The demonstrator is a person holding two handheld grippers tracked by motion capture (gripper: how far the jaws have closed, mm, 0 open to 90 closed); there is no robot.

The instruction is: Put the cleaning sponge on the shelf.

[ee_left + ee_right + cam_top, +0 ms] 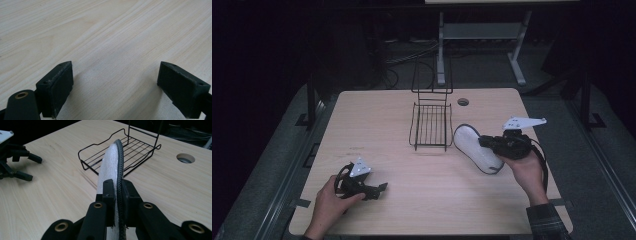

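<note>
Counter (pixel 422 200): pale wood, in a dark room.
Right gripper (pixel 486 141): clamped the insole (pixel 472 147), beside the wire rack (pixel 430 125).
Left gripper (pixel 381 189): jaws apart, well apart from the rack.

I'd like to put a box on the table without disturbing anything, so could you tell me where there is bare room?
The far left of the table, left of the wire rack, is bare, as is the near middle between the left tool and the right tool. It is crowded where the white insole sits beside the rack.
</note>
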